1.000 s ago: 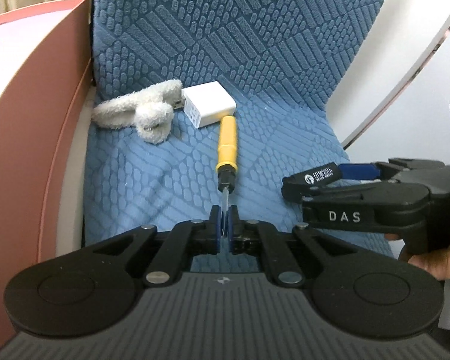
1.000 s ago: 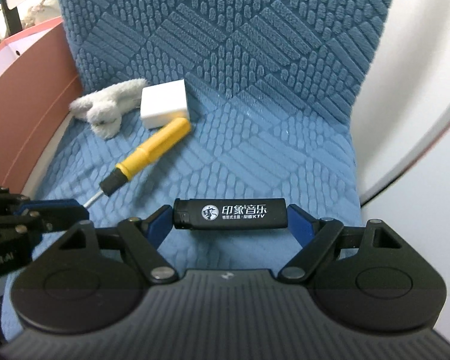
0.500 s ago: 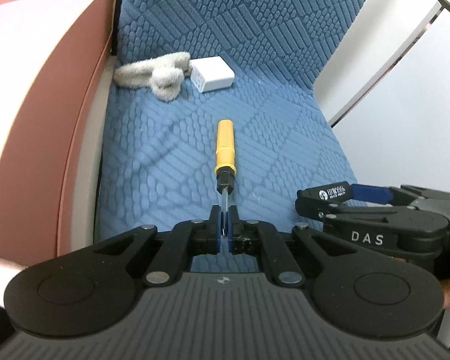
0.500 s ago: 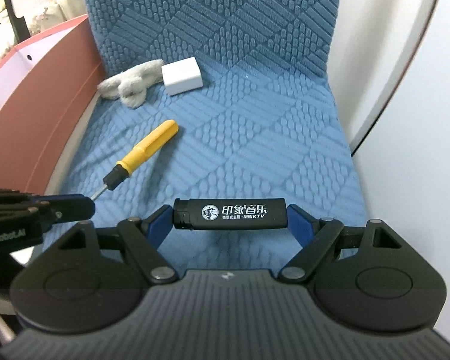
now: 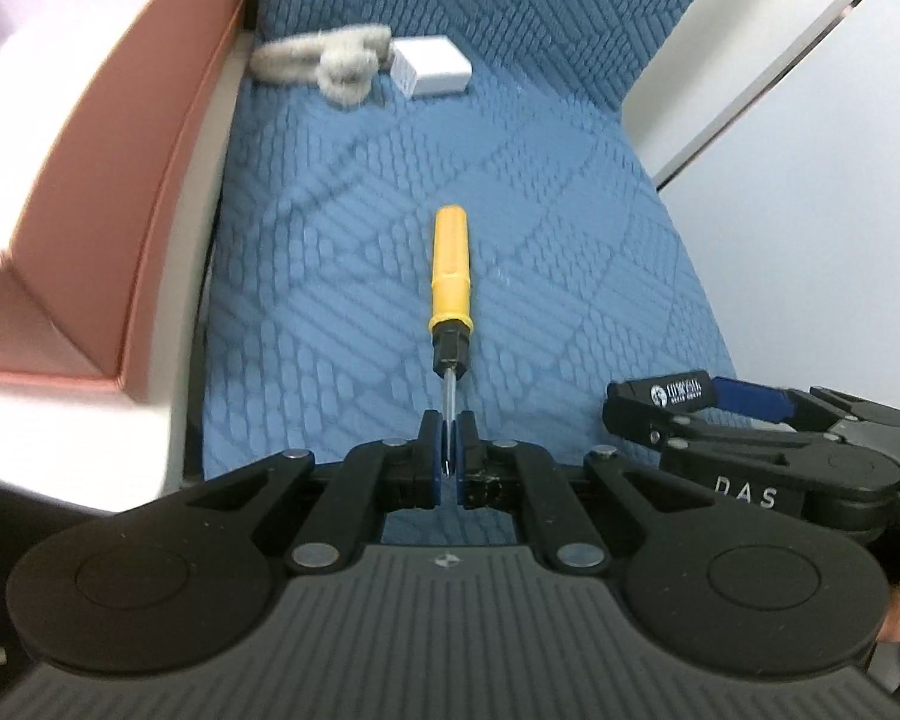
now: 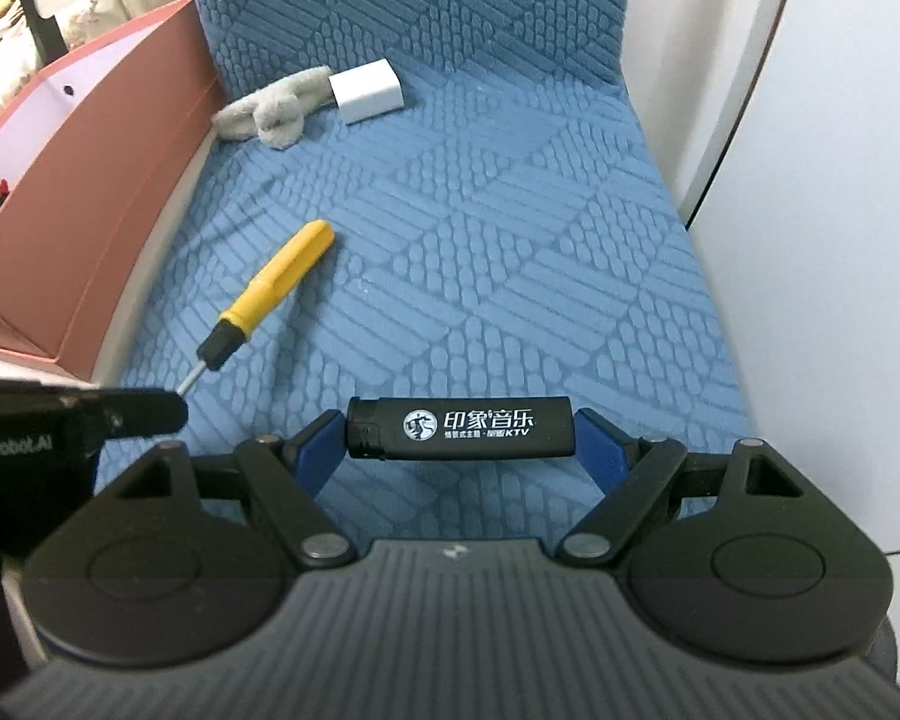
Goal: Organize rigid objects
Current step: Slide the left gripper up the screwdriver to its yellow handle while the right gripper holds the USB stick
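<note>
The left gripper is pinching the bare metal shaft of a yellow-handled screwdriver, its pads closed tight on the tip end while the handle is sticking out forward over the blue textured seat cushion. That is the weak point: the shaft is thin, smooth and round, and most of the weight is sitting far out in the handle, so any quick swing is likely to make the tool pivot or slide out of the pads. The handle seems to be hanging just above the fabric, though whether it is touching I cannot tell.

The right gripper is clamping a black lighter end to end, white printed lettering facing the camera. Held by its short ends, it could pop sideways if the squeeze goes off-centre — hard plastic on a narrow contact.

The pink box is standing open just left of the cushion and looks like the probable drop-off; its raised wall could be catching the long screwdriver on the way in.

A white charger block and a grey fluffy fabric piece are lying touching each other at the back of the seat — well apart from both grippers.
</note>
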The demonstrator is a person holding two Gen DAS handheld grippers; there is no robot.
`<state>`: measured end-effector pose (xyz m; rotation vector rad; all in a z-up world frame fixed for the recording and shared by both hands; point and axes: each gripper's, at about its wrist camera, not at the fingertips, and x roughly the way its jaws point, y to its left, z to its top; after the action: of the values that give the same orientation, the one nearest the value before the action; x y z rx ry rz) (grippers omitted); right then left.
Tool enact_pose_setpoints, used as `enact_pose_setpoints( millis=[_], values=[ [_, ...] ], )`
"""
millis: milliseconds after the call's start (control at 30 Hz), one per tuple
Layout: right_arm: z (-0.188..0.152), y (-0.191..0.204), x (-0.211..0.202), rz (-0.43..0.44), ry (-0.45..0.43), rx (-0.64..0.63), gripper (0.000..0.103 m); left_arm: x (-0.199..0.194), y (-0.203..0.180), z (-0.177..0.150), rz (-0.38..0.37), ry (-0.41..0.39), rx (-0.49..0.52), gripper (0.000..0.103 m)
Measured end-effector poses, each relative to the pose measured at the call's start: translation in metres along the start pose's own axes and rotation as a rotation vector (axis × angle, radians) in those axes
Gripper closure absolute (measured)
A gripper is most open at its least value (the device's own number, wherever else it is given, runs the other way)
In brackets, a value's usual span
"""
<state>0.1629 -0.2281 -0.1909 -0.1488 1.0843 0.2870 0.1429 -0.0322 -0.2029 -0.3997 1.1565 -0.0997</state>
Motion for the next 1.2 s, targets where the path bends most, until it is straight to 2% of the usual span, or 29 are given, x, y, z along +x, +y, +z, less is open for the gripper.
enact_pose_setpoints(
  millis=[300, 400, 567, 700, 833, 967, 1100, 1200],
  values=[
    [-0.001, -0.008, 0.012, 0.009, 0.022, 0.041, 0.018, 0.024, 0.006, -0.003, -0.002, 0.104, -0.044, 0.097],
    [-0.001, -0.01, 0.015, 0.012, 0.023, 0.049, 0.018, 0.025, 0.005, -0.003, 0.023, 0.094, -0.034, 0.097],
    [0.0, -0.013, 0.017, 0.019, 0.02, 0.06, 0.018, 0.028, 0.004, 0.001, 0.021, 0.083, -0.04, 0.096],
    [0.001, -0.016, 0.02, 0.025, 0.015, 0.075, 0.018, 0.031, 0.001, 0.006, 0.033, 0.052, -0.032, 0.093],
    [0.003, -0.019, 0.022, 0.024, 0.013, 0.078, 0.018, 0.032, -0.004, 0.013, 0.041, 0.014, -0.022, 0.086],
    [0.003, -0.024, 0.026, 0.023, 0.018, 0.082, 0.018, 0.036, -0.008, 0.019, 0.047, -0.01, 0.009, 0.085],
    [0.001, -0.027, 0.027, 0.022, 0.021, 0.083, 0.018, 0.042, -0.01, 0.023, 0.084, -0.041, 0.03, 0.085],
    [0.001, -0.029, 0.029, 0.021, 0.023, 0.083, 0.018, 0.047, -0.01, 0.026, 0.073, -0.051, 0.033, 0.085]
  ],
)
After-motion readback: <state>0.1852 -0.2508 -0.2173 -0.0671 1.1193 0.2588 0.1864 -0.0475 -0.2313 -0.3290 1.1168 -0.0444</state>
